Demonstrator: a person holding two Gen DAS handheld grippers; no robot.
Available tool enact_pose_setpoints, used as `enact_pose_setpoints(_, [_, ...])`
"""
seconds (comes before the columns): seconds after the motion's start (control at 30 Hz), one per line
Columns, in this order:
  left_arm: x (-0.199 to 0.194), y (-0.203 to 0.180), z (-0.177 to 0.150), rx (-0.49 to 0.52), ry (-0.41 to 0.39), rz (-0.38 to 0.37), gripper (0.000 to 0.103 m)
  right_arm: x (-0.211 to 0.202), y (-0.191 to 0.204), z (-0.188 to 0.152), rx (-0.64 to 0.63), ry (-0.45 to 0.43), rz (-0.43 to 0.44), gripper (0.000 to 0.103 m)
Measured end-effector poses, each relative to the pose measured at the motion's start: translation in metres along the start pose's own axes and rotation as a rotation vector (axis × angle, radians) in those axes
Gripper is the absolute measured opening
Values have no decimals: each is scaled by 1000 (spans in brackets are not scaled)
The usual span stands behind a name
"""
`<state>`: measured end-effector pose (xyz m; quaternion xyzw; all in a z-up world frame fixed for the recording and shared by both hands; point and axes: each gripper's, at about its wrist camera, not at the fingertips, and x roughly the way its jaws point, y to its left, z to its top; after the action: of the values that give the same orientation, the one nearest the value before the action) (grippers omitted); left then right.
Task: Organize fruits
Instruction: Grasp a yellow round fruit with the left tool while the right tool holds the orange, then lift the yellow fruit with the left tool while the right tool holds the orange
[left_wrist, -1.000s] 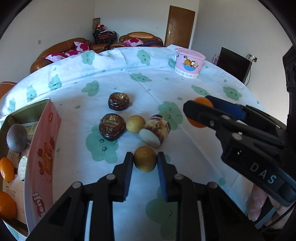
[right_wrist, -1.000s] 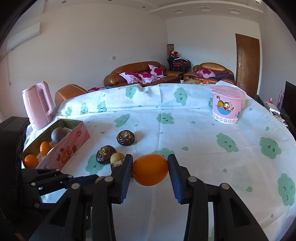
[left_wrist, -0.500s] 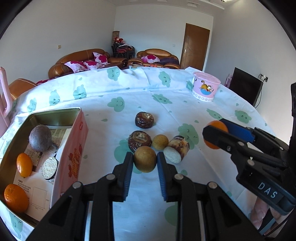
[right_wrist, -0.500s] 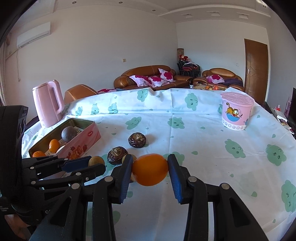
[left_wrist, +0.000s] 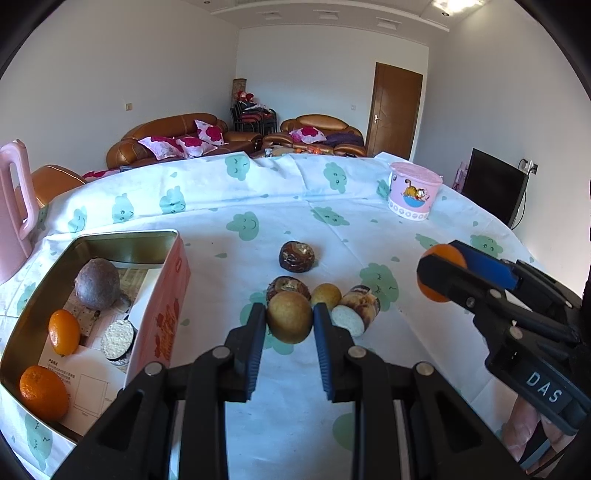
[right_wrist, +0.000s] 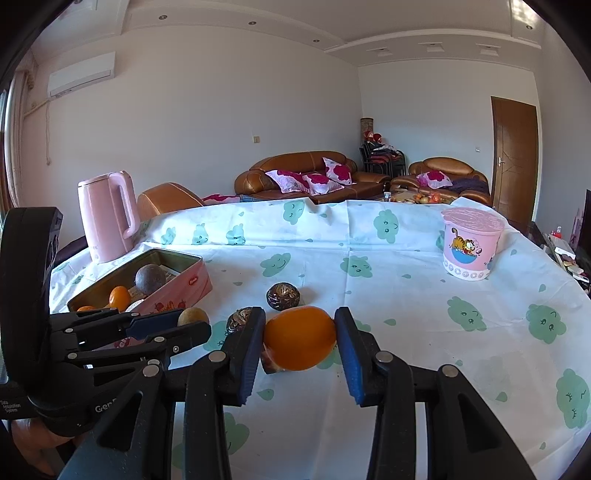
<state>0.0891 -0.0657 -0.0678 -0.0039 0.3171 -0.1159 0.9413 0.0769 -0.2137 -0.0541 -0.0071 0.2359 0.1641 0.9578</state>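
Tablecloth (left_wrist: 258, 206): cloud print, tin (left_wrist: 155, 332) at 9 o'clock.
Left gripper (left_wrist: 289, 325): clamped on brown fruit (left_wrist: 289, 316).
Right gripper (right_wrist: 300, 339): clamped on orange (right_wrist: 300, 338).

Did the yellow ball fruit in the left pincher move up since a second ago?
Yes. The yellow fruit, shut in the left gripper, now hangs off the tablecloth, nearer the tin than before.
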Motion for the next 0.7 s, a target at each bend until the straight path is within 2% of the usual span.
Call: enact_pose_setpoints(0.7, [-16, -5, -2, 23, -88, 38, 28, -15, 5, -2, -27, -76, 15, 41])
